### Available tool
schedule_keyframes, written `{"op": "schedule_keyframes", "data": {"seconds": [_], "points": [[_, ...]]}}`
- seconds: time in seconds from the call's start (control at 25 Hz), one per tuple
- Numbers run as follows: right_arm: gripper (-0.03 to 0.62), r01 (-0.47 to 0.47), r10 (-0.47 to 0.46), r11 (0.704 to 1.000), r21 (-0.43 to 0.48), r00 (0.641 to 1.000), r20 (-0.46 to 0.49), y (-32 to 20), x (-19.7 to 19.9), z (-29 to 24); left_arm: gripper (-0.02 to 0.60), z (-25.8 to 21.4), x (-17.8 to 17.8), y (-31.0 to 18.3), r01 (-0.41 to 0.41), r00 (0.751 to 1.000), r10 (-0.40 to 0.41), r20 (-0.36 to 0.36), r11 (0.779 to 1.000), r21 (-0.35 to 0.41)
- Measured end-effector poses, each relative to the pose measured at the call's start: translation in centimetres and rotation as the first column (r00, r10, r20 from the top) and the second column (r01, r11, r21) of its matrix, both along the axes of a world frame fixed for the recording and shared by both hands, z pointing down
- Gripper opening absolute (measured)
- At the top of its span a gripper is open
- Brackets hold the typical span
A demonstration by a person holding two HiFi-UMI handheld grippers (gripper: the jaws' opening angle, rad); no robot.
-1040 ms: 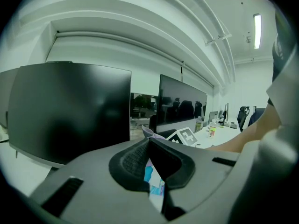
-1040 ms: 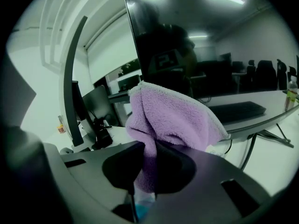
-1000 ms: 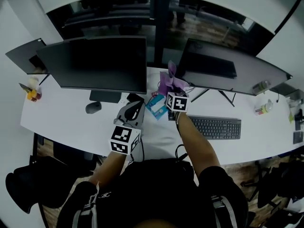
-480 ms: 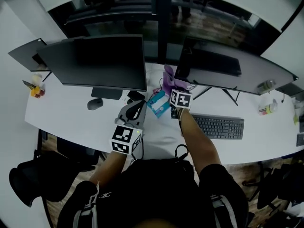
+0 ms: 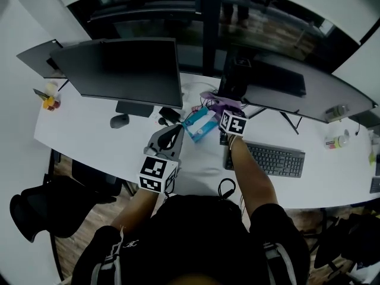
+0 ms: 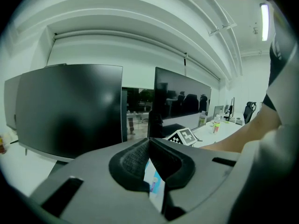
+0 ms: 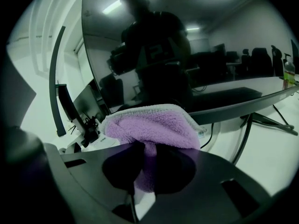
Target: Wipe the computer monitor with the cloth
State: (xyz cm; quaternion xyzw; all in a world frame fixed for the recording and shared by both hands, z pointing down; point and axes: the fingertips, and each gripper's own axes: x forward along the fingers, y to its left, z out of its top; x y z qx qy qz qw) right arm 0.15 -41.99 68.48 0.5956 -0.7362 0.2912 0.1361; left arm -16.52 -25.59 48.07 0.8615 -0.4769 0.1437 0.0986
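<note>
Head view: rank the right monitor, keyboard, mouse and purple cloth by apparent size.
1. right monitor
2. keyboard
3. purple cloth and mouse: these look alike and the cloth is partly hidden, so unranked.

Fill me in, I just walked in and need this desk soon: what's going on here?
A person is at a white desk with a claw in each hand. The right claw is shut on a purple cloth and holds it up near the lower edge of the right monitor; I cannot tell whether they touch. The left claw is shut and empty, hanging over the desk in front of the left monitor.
</note>
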Motion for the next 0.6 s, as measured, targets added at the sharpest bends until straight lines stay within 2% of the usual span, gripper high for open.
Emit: {"op": "schedule_keyframes", "data": {"seconds": [0.32,0.6], "points": [[0.072,-0.033,0.032,0.999,0.015,0.999,0.033,0.6,4.2,-0.2,0.012,0.3,2.8,1.4,0.019,1.0,-0.019,0.022,1.0,-0.016],[0.072,-0.046,0.046,0.999,0.015,0.999,-0.006,1.4,9.6,-0.1,0.012,0.5,6.5,2.4,0.003,0.999,-0.002,0.039,1.0,-0.022]]}}
